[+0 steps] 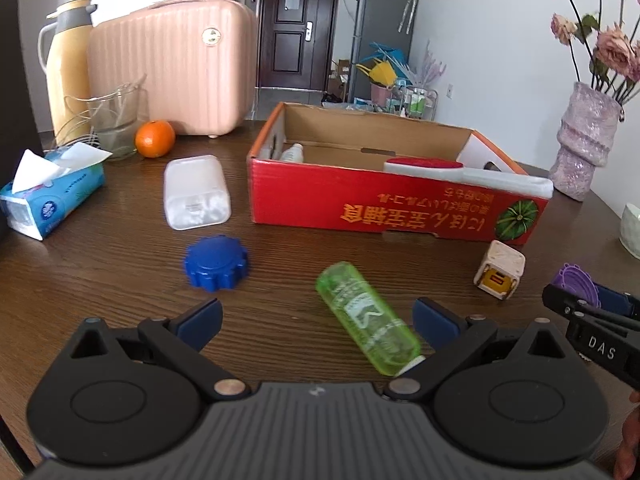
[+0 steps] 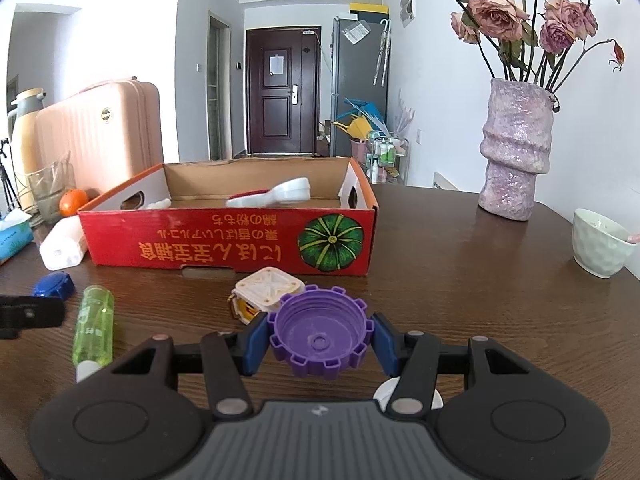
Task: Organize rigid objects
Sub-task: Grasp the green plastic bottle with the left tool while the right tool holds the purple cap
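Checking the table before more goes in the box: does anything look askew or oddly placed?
Yes. The green bottle lies on its side on the table, not upright. In the red box, a white and red tool rests tilted, its handle poking over the rim. Nothing looks spilled or broken.

A: Setting?
B: A home. Wooden worktop (image 2: 460, 280) with vase of dried roses (image 2: 516, 152), pink suitcase (image 1: 176, 68), thermos (image 1: 68, 64); behind, an entrance door (image 2: 282, 92), fridge (image 2: 360, 84).
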`<state>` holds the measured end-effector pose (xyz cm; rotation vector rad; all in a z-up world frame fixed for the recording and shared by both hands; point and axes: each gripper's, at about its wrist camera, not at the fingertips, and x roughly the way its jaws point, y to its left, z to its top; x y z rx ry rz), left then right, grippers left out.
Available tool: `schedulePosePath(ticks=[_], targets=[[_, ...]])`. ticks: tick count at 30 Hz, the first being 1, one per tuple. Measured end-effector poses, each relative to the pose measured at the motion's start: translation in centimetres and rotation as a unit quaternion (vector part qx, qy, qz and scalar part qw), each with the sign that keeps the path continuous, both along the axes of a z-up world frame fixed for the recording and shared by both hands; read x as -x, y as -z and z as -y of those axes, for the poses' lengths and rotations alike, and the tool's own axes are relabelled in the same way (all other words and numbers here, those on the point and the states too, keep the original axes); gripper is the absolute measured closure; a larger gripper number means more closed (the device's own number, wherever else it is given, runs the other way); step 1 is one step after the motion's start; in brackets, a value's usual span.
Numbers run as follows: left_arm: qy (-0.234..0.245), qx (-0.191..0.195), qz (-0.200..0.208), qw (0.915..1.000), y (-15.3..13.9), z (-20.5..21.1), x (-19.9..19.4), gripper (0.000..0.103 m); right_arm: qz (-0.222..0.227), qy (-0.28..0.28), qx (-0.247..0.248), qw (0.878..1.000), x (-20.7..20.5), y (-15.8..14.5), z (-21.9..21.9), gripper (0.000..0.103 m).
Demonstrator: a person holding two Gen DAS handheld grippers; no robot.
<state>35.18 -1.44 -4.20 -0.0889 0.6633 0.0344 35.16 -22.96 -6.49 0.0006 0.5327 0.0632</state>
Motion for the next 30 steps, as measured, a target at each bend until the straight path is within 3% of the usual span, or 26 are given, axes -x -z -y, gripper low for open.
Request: schedulePosePath(ticks=[18,26,29,30], targets=[[-0.016,-0.042,-0.037,0.9983,2.0,4.4,-2.8,0.001,0.005,-0.013,-0.002,1.000,0.6,-0.3,-0.5,0.050],[-0.015,-0.041,-0.060,0.9972,3.2,4.1,-3.5,0.027,0.005,-0.013,-0.002,1.000,0.6,-0.3,-0.5,0.050],[-0.007,-0.036,-0.058,0.9977,3.0,3.8,-3.3,0.046,0.005,-0.015,-0.003,1.000,0.7,-0.3,-0.5,0.050],[-0.003,-0.035,-0.056,0.9978,2.9,3.7,-3.2,0.057,0.005,-0.017,-0.003,1.000,0.8,-0.3,-0.6,0.050]])
